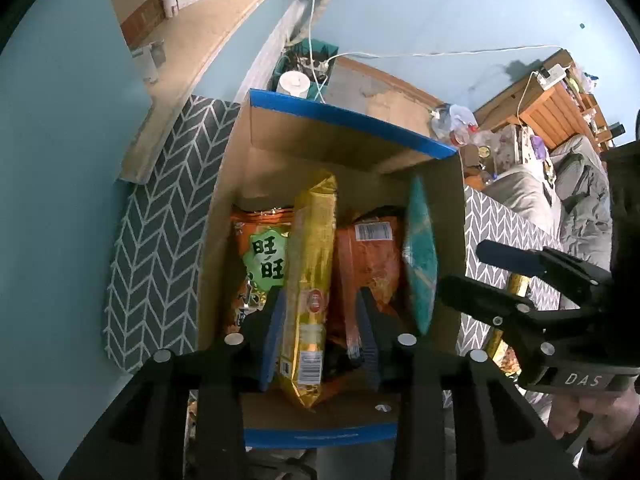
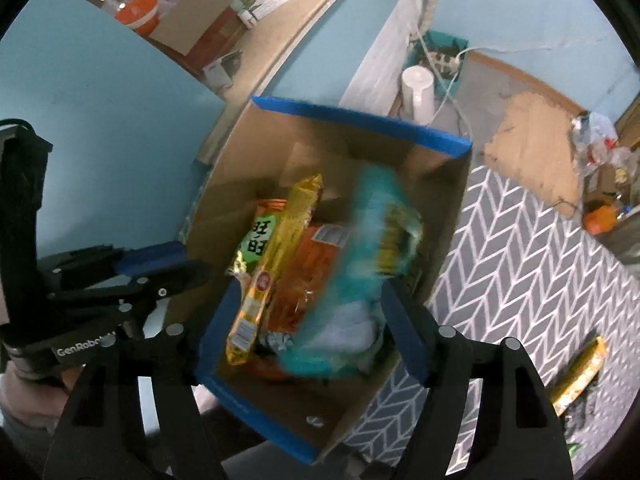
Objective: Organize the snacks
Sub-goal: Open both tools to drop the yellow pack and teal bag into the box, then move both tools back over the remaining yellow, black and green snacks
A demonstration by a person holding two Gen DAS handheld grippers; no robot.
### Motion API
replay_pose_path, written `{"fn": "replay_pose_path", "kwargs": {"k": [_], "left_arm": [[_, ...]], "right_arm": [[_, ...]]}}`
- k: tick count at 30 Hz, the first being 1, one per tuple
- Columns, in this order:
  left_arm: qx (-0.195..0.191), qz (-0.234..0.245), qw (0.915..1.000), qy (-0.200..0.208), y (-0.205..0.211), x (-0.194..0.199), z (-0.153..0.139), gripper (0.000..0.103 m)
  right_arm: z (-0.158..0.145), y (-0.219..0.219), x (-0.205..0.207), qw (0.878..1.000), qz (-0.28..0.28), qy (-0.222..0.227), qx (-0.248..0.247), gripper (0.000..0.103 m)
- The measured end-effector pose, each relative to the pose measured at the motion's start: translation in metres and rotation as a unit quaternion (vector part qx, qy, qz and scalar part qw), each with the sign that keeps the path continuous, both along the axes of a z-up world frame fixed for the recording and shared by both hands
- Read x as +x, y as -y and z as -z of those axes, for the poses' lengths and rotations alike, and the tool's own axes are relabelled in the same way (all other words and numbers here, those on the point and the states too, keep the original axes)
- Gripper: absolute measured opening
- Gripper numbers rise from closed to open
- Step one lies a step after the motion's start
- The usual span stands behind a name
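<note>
Both tongs point(image 1: 320, 332) point(image 2: 312, 328) gape over the box point(image 1: 344, 120); teal packet point(image 2: 360, 240) seemingly loose.

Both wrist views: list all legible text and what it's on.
"旺旺": green patch on the orange bag.
"DAS": right gripper body, left wrist view.
"GenRobot", cut off: left gripper body, right wrist view.
Barcodes and small print on the gold bag and second orange bag: too small.
Teal bag: blurred.
</note>
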State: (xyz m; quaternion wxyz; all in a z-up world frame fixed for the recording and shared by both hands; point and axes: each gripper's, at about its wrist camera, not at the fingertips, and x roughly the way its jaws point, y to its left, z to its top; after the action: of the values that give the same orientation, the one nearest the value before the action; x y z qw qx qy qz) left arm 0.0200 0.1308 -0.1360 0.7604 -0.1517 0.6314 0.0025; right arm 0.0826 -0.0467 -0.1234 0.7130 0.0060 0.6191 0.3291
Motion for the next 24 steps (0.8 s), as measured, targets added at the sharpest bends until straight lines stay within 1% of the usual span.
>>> {"fn": "replay_pose_path", "kwargs": {"k": [2,5,7,9,10,12,16,19,24], "left_arm": [[0.001,0.002,1.0000,0.001,0.000,-0.001,-0.002,0.040],[0.004,0.002,1.0000,0.003,0.002,-0.003,-0.005,0.049],[0.006,0.002,1.0000,0.006,0.004,-0.005,-0.008,0.053],[0.006,0.002,1.0000,0.006,0.006,-0.005,-0.010,0.061],[0.004,0.001,1.0000,0.007,0.007,-0.005,-0.011,0.062],[0.003,0.001,1.0000,0.008,0.010,-0.005,-0.012,0.073],[0.001,0.008,1.0000,0.005,0.019,-0.004,-0.011,0.073],[-0.008,0.017,0.9998,0.000,0.030,-0.002,-0.012,0.073],[-0.013,0.042,0.9990,0.002,0.053,0.002,-0.017,0.074]], "right_arm": [[-0.003,0.002,0.001,1.000,0.004,0.006,-0.004,0.074],[-0.007,0.005,0.002,1.000,0.010,0.015,-0.014,0.074],[-0.010,0.009,0.002,1.000,0.014,0.020,-0.017,0.074],[-0.012,0.011,0.002,0.999,0.018,0.023,-0.022,0.075],[-0.013,0.015,0.002,0.999,0.022,0.026,-0.026,0.076],[-0.013,0.018,0.002,0.999,0.027,0.028,-0.031,0.078],[-0.013,0.038,-0.001,0.998,0.049,0.024,-0.037,0.078],[-0.013,0.054,-0.003,0.997,0.067,0.020,-0.042,0.078],[-0.015,0.085,-0.007,0.994,0.104,0.013,-0.040,0.078]]}}
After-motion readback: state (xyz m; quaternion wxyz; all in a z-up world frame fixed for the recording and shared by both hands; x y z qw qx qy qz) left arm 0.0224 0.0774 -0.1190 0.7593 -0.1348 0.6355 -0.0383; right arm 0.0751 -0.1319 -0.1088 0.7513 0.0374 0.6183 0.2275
